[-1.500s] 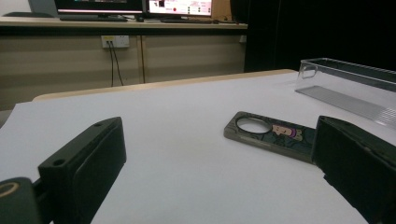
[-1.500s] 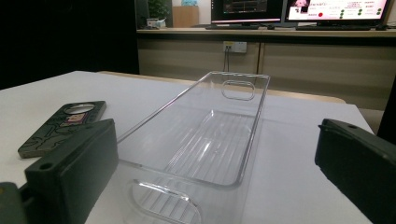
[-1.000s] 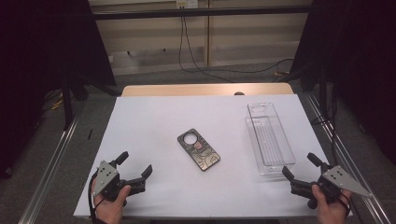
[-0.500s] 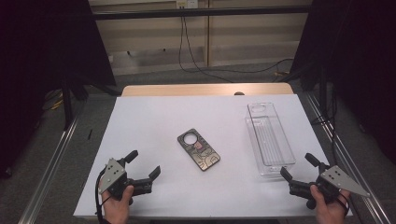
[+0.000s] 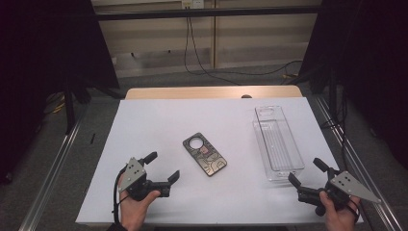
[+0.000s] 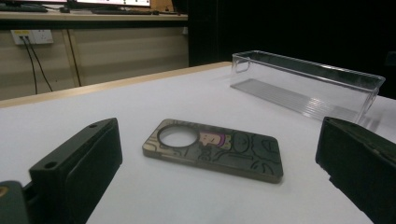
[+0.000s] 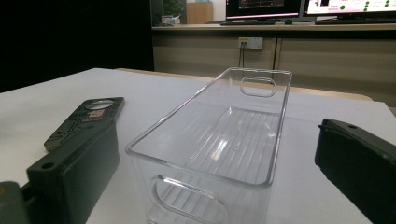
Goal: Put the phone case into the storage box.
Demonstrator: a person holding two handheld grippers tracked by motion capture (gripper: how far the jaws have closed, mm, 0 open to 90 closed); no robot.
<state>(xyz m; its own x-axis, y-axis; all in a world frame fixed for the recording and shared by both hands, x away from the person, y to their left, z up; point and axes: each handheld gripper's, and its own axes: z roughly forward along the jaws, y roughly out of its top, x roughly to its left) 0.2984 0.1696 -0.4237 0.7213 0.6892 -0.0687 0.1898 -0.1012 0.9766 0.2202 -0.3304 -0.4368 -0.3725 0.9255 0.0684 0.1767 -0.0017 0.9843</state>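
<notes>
A dark patterned phone case [image 5: 204,154] with a round camera hole lies flat at the middle of the white table [image 5: 159,125]; it also appears as the phone case [image 6: 215,149] and the phone case [image 7: 86,119]. A clear plastic bin [image 5: 277,142] stands empty at the right, seen too as the bin [image 6: 303,84] and the bin [image 7: 215,140]. My left gripper [image 5: 162,167] is open, low at the front left, its jaws pointing at the case. My right gripper [image 5: 308,172] is open just before the bin's near end.
The white table ends in a wooden strip [image 5: 211,92] at the far side. Metal rails [image 5: 55,159] run along both sides. Cables [image 5: 202,57] hang down the wall behind. Bare table surface lies between the case and the bin.
My left gripper has moved right and slightly forward toward the phone case. The right gripper has barely shifted. The case and bin stay put.
</notes>
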